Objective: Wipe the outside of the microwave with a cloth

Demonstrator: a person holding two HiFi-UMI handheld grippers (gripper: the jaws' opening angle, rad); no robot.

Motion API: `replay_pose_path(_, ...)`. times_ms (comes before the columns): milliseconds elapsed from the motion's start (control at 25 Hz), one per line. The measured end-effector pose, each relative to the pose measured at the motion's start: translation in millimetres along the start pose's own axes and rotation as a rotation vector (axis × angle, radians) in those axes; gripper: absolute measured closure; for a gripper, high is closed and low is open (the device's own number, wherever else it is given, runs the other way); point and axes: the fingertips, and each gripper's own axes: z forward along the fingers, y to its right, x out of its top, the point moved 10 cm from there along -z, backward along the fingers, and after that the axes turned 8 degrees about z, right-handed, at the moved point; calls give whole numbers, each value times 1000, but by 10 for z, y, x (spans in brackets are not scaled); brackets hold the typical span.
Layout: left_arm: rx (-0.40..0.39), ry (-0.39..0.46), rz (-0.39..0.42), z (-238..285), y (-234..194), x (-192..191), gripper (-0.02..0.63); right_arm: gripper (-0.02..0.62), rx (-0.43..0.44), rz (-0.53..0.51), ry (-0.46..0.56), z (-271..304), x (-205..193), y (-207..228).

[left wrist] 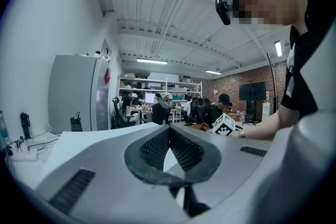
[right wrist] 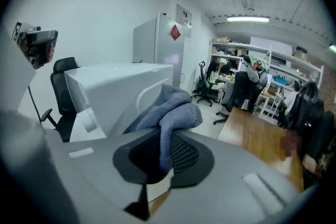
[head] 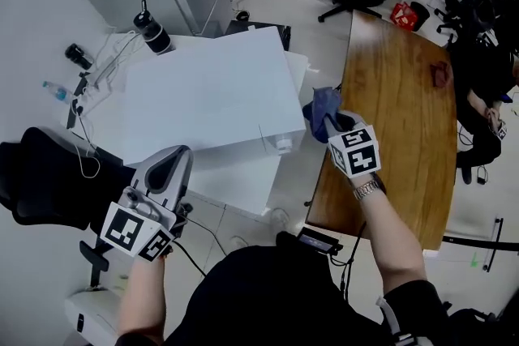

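Note:
The white microwave (head: 211, 93) sits on a white table (head: 235, 174), its door handle facing right. My right gripper (head: 330, 122) hangs just off the microwave's right front corner, shut on a bunched blue-grey cloth (head: 321, 104). In the right gripper view the cloth (right wrist: 176, 113) bulges out between the pads, with the microwave (right wrist: 118, 86) close behind it at left. My left gripper (head: 178, 153) is shut on nothing, at the microwave's near left edge. In the left gripper view its closed tips (left wrist: 169, 132) point across the white microwave top (left wrist: 79, 144).
A wooden table (head: 405, 117) stands right of the microwave, with a small dark red thing (head: 440, 74) on it. A black bottle (head: 152, 28), cables and a small water bottle (head: 55, 91) lie behind and to the left. A black chair (head: 49, 174) is at near left.

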Motion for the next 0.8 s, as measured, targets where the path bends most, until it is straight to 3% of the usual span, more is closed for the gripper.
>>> replay_pose_path(360,16,50,-40,-643,-286,-153,601,560,9,-72,77,-985,131,-1025)
replay_pose_path(560,46,66,-68,-1055,-444,-265,601,560,92,-123,91,-1208,163,-1761)
replay_pose_path(800,79,76,-79,-1529,-591,-387,601,560,212,-203,89,-1095,164,-2598)
